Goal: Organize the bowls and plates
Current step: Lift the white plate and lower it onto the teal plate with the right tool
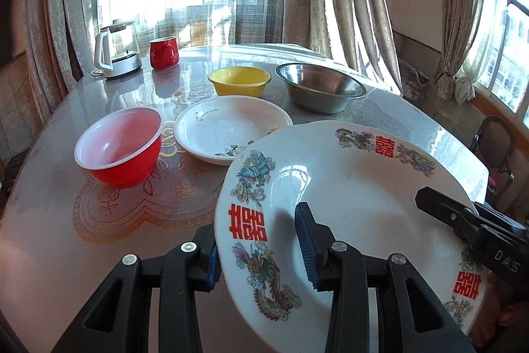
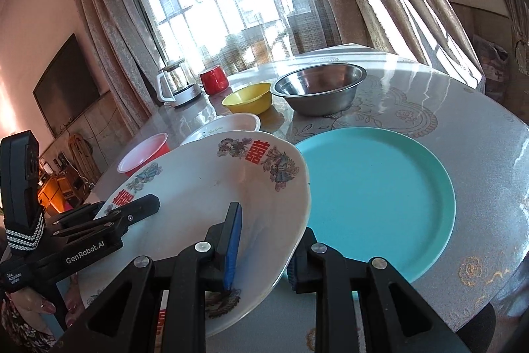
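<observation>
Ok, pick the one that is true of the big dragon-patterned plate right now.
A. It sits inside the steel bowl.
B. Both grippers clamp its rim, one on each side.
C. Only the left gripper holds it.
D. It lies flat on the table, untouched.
B: the left gripper and the right gripper each pinch the rim of the dragon-patterned plate on opposite sides.

The round glass-topped desk (image 2: 479, 161) carries a teal plate (image 2: 380, 197), a steel bowl (image 1: 322, 90), a yellow bowl (image 1: 239, 81), a white plate (image 1: 228, 124), a red bowl (image 1: 120, 151), a red mug (image 1: 163, 52) and a kettle (image 1: 117, 53).
</observation>
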A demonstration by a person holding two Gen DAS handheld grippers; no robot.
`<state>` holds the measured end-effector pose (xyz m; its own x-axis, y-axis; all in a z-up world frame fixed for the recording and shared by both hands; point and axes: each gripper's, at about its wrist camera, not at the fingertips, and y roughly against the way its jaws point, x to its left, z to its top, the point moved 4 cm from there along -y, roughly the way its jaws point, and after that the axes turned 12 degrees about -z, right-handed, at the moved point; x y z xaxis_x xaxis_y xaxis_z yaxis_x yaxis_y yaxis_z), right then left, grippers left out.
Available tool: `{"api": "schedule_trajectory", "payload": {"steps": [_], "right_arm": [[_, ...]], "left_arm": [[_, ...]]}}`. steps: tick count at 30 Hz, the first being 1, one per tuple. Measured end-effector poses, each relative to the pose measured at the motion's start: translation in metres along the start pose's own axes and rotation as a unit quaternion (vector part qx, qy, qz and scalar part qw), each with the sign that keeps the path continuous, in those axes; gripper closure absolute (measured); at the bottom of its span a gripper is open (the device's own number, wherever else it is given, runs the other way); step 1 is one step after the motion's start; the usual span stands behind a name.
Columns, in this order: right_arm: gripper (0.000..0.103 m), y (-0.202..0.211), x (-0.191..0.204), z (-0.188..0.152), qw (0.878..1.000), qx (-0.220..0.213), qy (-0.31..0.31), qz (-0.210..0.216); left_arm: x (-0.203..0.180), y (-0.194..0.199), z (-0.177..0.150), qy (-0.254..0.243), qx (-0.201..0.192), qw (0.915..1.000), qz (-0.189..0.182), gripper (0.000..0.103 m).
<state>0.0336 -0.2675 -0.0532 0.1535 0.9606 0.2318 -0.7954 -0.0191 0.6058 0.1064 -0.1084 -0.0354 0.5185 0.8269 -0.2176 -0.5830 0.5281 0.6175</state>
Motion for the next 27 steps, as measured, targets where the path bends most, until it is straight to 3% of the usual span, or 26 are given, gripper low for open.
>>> {"api": "schedule_trajectory", "payload": {"steps": [27], "right_arm": [[0.08, -0.016, -0.093, 0.02, 0.996, -0.006, -0.052, -0.067]], "left_arm": [[-0.068, -0.082, 0.032, -0.021, 0.042, 0.9982, -0.037, 0.063]]}}
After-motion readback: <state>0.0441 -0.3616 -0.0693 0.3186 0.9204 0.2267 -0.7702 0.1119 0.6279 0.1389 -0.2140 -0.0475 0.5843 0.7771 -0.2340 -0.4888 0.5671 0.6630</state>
